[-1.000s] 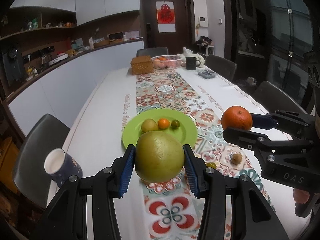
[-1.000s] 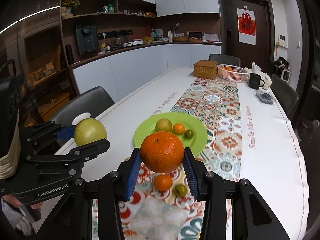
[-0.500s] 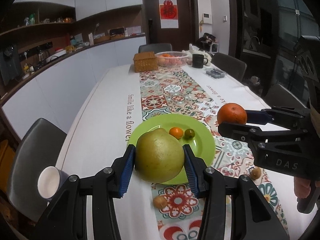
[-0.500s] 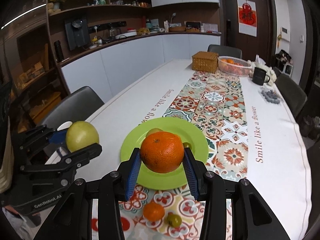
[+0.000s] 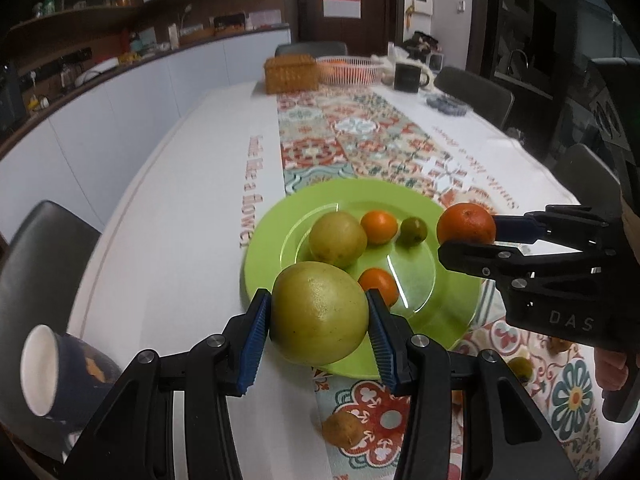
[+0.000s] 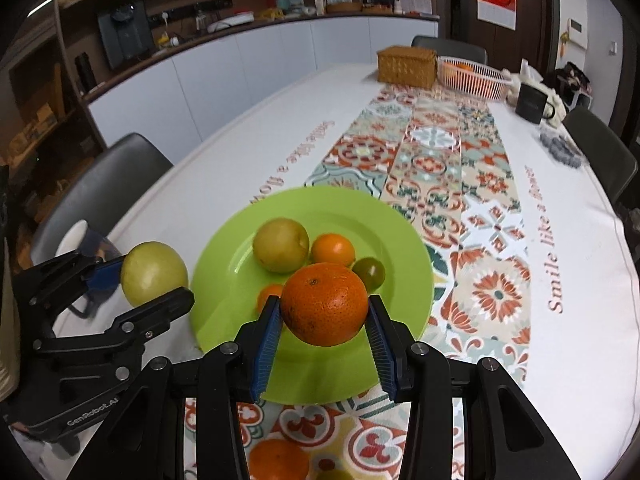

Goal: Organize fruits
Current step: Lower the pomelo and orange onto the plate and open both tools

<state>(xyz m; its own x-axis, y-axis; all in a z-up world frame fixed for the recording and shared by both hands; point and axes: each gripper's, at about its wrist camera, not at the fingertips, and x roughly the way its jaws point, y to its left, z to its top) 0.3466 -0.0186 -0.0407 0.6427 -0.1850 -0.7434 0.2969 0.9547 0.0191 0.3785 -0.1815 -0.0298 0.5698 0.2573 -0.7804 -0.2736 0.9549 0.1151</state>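
Note:
My left gripper (image 5: 319,314) is shut on a large yellow-green pomelo (image 5: 319,312), held over the near left rim of the green plate (image 5: 276,256). My right gripper (image 6: 324,310) is shut on a big orange (image 6: 324,302) above the plate's (image 6: 224,280) near half. On the plate lie a yellow pear (image 5: 337,237), two small tangerines (image 5: 379,227) and a small green fruit (image 5: 413,230). In the right wrist view the left gripper (image 6: 154,280) with the pomelo (image 6: 154,272) hangs left of the plate.
A dark mug with a white inside (image 5: 52,376) stands near the table's left edge. Loose small fruits lie on the patterned runner: a brownish one (image 5: 342,428), a green one (image 5: 520,368), an orange one (image 6: 276,460). A wicker box (image 5: 291,72), white basket (image 5: 348,70) and black mug (image 5: 408,76) stand far back.
Both grippers have moved forward and down toward the green plate, each still holding its fruit. The plate now looms larger and sits right under them.

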